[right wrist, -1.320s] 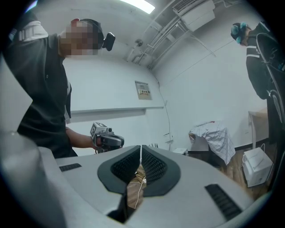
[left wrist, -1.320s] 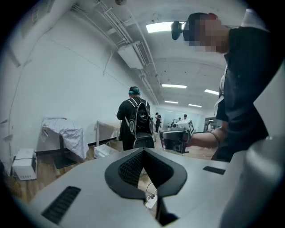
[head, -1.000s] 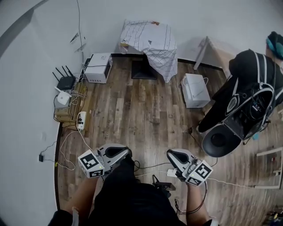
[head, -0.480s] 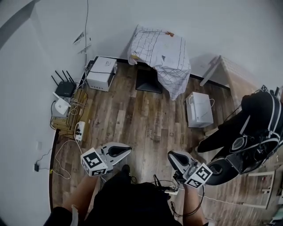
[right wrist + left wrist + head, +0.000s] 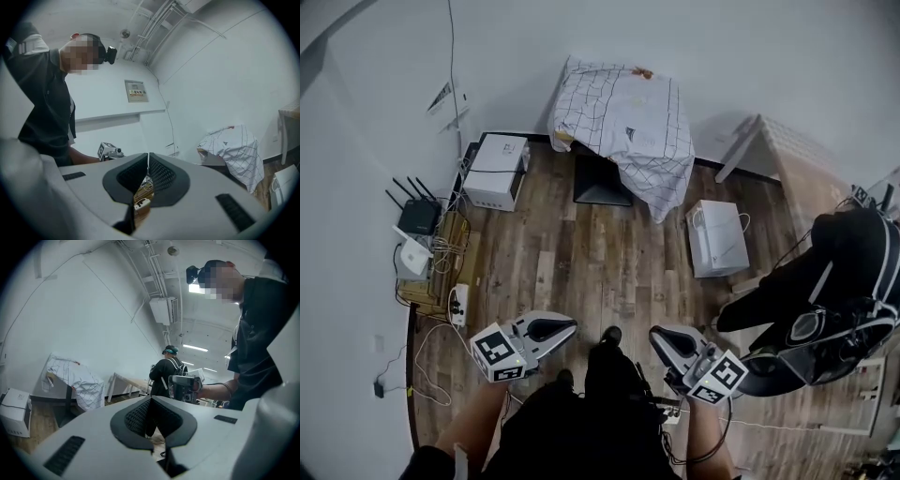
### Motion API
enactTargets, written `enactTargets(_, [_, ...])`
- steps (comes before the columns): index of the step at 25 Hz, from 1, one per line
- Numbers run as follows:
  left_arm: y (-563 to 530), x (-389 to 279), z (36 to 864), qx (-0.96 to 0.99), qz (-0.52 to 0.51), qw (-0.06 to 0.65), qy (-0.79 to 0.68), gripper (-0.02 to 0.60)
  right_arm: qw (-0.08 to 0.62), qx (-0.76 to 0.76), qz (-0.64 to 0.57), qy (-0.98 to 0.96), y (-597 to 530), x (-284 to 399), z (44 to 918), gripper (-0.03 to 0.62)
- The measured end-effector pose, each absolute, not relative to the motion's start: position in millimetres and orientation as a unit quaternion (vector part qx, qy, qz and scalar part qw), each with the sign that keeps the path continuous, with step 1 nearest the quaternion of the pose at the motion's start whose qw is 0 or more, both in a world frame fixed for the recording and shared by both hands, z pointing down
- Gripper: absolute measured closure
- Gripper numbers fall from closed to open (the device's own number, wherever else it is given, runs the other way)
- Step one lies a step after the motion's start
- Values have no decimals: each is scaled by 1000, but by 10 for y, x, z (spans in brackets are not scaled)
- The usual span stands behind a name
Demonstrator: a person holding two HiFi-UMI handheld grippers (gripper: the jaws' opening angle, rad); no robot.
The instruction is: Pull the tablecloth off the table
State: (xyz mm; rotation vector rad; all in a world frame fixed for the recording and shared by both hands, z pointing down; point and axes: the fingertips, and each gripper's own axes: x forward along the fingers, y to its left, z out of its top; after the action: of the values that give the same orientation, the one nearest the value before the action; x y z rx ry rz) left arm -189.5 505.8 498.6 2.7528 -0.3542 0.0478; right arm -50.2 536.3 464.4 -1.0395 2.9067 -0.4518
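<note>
A white tablecloth (image 5: 623, 122) with a thin dark grid covers a small table against the far wall and hangs lowest at its front right corner. My left gripper (image 5: 567, 326) and right gripper (image 5: 658, 336) are held level above the wood floor, well short of the table, side by side. Both are shut with nothing between the jaws. In the left gripper view the cloth (image 5: 75, 378) lies off to the left; in the right gripper view the cloth (image 5: 234, 150) sits at the right. Neither gripper touches it.
The table's black base (image 5: 600, 178) shows under the cloth. White boxes stand left (image 5: 495, 167) and right (image 5: 717, 239) of it. Routers (image 5: 417, 217), a power strip (image 5: 457, 302) and cables line the left wall. A person in black (image 5: 825, 281) and a wooden table (image 5: 778, 150) are at right.
The whole view has moved nearer the covered table, which now looks larger. Both grippers were carried forward with it, still shut and empty, side by side.
</note>
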Motion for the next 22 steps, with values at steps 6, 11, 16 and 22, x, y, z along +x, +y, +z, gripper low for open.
enactTargets(6, [4347, -1526, 5019, 971, 30, 191, -138, 571, 11, -312, -133, 941, 4620, -199, 4676, 572])
enactTargets(11, [3670, -1172, 4898, 966, 43, 200, -157, 570, 17, -286, -113, 951, 3931, 161, 4574, 572])
enactTargets(16, [3107, -699, 4823, 967, 55, 193, -158, 571, 23, -279, -94, 956, 3272, 644, 4473, 572])
enactTargets(22, [2490, -438, 4708, 965, 54, 186, -176, 569, 21, -269, -88, 959, 2635, 848, 4524, 572])
